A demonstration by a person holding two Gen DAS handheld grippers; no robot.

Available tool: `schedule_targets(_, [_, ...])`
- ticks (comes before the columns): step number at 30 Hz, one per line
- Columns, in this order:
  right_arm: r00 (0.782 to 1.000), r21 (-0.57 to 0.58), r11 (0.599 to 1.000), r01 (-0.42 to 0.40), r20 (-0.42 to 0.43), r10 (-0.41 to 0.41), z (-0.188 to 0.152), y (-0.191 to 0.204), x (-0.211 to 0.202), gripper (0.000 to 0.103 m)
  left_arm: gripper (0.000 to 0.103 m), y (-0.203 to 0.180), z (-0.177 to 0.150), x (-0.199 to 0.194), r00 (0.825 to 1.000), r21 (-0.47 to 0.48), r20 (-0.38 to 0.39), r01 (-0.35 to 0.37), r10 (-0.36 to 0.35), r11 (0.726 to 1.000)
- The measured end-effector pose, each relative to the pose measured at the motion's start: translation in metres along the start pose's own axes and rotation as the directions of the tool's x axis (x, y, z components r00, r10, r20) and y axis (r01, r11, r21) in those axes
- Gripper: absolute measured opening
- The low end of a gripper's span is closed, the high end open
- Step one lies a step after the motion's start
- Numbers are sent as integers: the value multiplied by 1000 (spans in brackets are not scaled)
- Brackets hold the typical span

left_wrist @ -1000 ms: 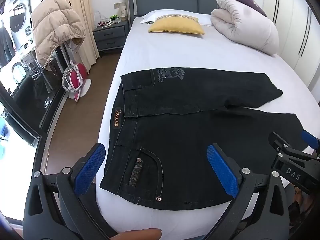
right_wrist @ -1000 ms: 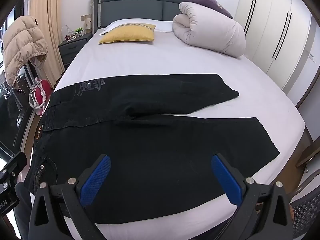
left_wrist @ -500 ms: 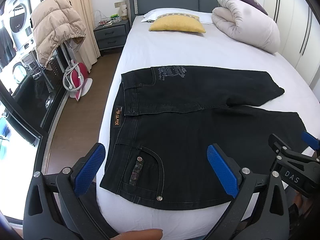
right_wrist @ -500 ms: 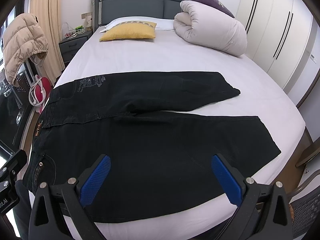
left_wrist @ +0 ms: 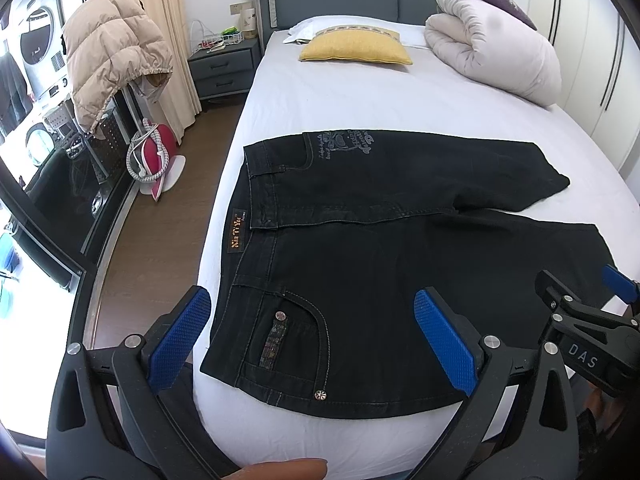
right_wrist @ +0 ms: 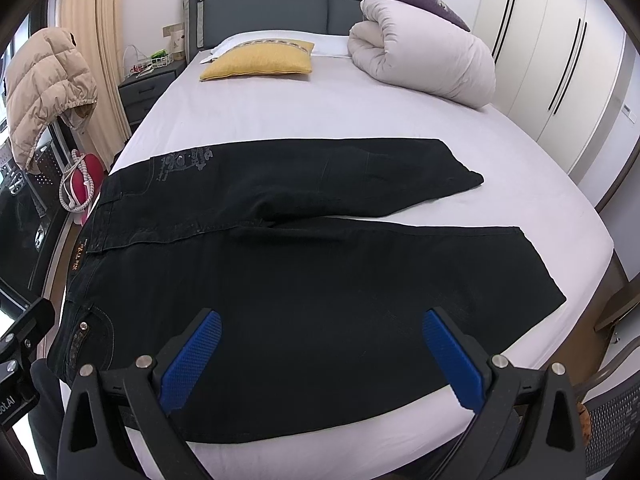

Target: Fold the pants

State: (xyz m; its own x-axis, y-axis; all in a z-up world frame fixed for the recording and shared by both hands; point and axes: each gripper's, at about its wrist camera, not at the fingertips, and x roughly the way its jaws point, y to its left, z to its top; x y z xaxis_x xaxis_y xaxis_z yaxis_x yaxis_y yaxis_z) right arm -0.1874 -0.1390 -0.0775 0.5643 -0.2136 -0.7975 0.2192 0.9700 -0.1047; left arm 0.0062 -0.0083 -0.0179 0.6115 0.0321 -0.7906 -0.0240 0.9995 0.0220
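Black jeans (left_wrist: 380,256) lie flat across the white bed, waistband to the left, both legs running right; they also show in the right wrist view (right_wrist: 304,264). The far leg is angled slightly away from the near leg. My left gripper (left_wrist: 316,336) is open and empty, held above the near pocket at the waist end. My right gripper (right_wrist: 320,356) is open and empty, held above the near leg's front edge. The right gripper's body (left_wrist: 588,344) shows at the right of the left wrist view.
A yellow pillow (left_wrist: 354,48) and a rolled white duvet (left_wrist: 492,56) lie at the head of the bed (left_wrist: 360,104). A nightstand (left_wrist: 224,68), a beige puffer jacket (left_wrist: 108,56) and a red item (left_wrist: 158,156) on the wood floor are left of the bed. Wardrobes (right_wrist: 560,64) stand right.
Both grippers have drifted slightly back and up from the jeans, so the jeans sit a little higher in both views. The jeans have not moved. Both grippers stay open.
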Motion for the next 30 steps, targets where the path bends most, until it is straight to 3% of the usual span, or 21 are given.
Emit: schedule_targets(30, [1000, 1, 1000, -5, -4, 5, -2, 3, -1, 103, 103, -1, 0, 2, 1000, 0, -3, 0, 0, 1000])
